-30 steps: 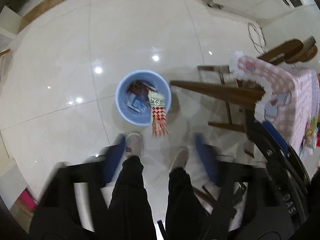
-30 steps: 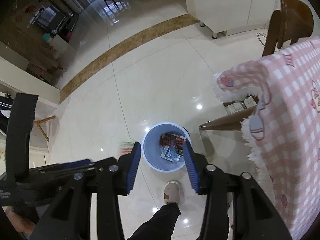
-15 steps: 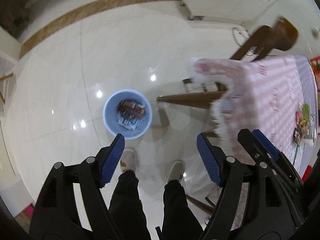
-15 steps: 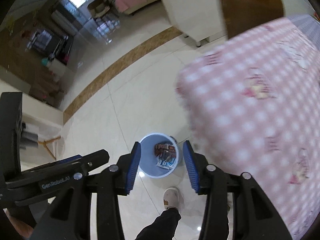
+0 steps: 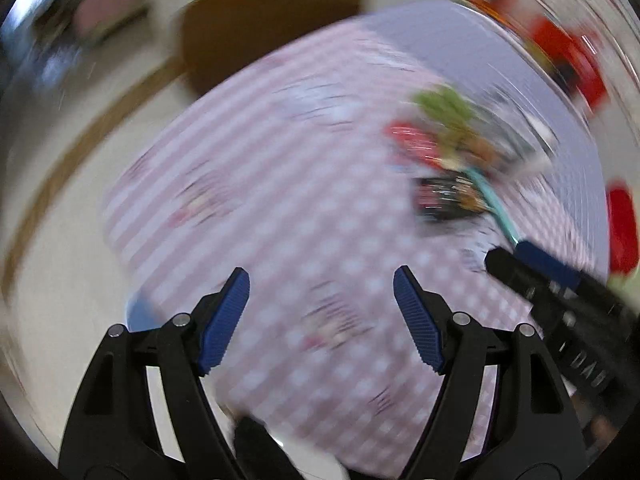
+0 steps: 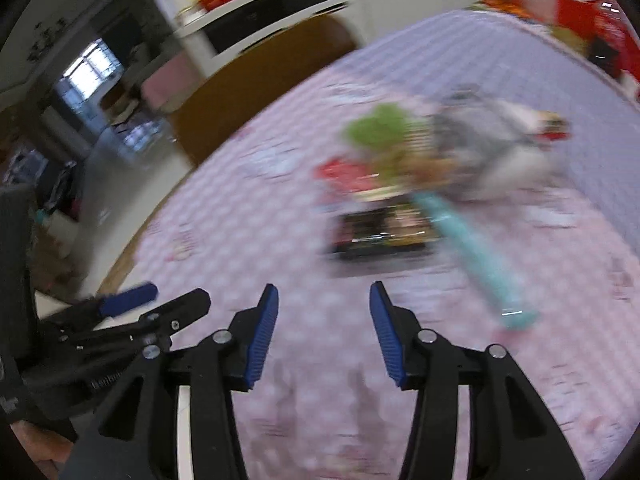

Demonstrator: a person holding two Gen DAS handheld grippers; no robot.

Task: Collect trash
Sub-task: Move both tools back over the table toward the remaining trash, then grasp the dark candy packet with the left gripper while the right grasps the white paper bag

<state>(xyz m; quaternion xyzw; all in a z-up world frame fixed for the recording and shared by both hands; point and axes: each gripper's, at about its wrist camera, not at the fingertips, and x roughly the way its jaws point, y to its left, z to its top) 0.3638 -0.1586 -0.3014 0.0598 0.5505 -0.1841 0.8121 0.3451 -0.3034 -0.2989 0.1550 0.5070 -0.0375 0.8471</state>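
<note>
The left claw (image 5: 321, 322) stands wide apart with nothing in it, above the desk (image 5: 280, 208) and its pink checked cloth. The right claw (image 6: 323, 334) is empty too, its jaws opening. The trash pile (image 6: 420, 168) lies ahead of both on the cloth: a dark wrapper (image 6: 380, 234), a teal tube (image 6: 476, 256), green and red scraps, all blurred. Judging by that heap, much is left; the next piece has yet to be grasped.

No text can be read with certainty: white letters on the right gripper (image 5: 580, 360) at 4 o'clock in the left view are too blurred.
</note>
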